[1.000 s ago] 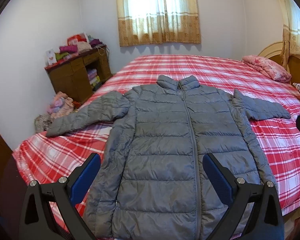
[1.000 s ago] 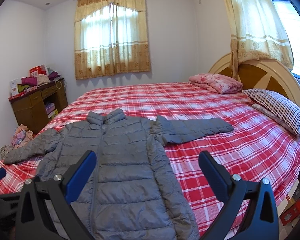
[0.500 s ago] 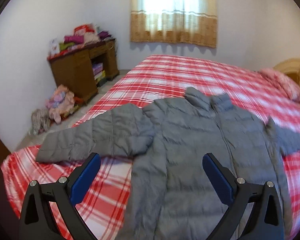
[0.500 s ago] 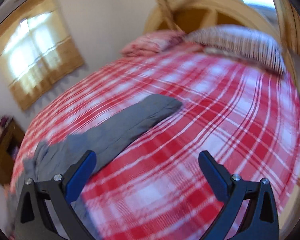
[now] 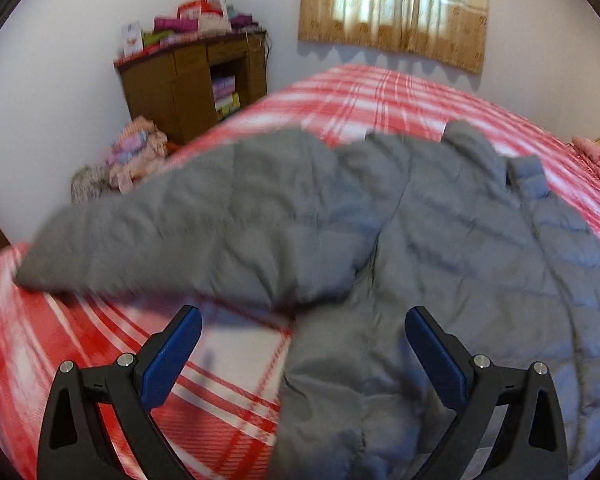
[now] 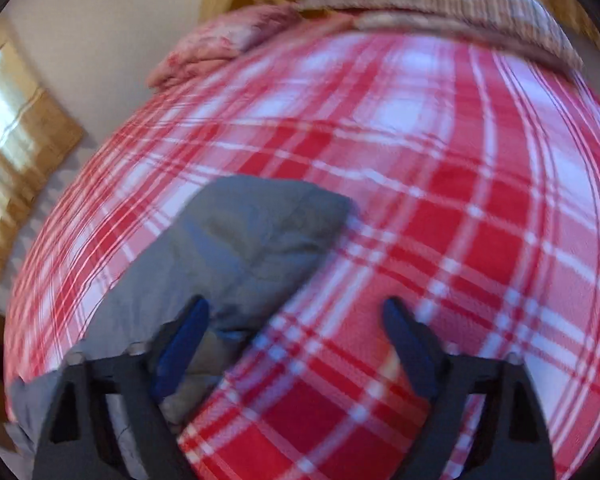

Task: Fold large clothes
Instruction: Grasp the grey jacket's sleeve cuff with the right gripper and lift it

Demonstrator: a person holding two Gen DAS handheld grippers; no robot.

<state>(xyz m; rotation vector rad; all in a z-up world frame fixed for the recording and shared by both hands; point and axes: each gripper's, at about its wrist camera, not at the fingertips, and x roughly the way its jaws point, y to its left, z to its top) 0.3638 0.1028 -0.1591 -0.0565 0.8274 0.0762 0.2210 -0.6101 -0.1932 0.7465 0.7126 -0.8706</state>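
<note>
My left claw (image 5: 303, 330) hangs with its blue-padded jaws wide apart and nothing between them, just above the spot where the sleeve joins the body of the grey quilted puffer jacket (image 5: 440, 248), which lies spread front-up on the red-and-white plaid bed cover (image 5: 80, 344). My right claw (image 6: 296, 322) is likewise spread and empty, low over the cuff end of the jacket's other grey sleeve (image 6: 252, 240); its left pad sits over the sleeve's edge and its right pad over bare plaid, though blur hides whether either touches. My worry is the padding: if I close on only the slippery top layer, the sleeve could slide out mid-fold, and if I pinch too deep I may catch the bed cover and drag it along. Uneven pulls from my two sides could also skew the jacket. Farther off, a pile of pastel clothes (image 5: 138, 152) lies on the floor beside a brown wooden cabinet (image 5: 180, 84), and a yellow patterned curtain (image 5: 392, 8) hangs beyond.
</note>
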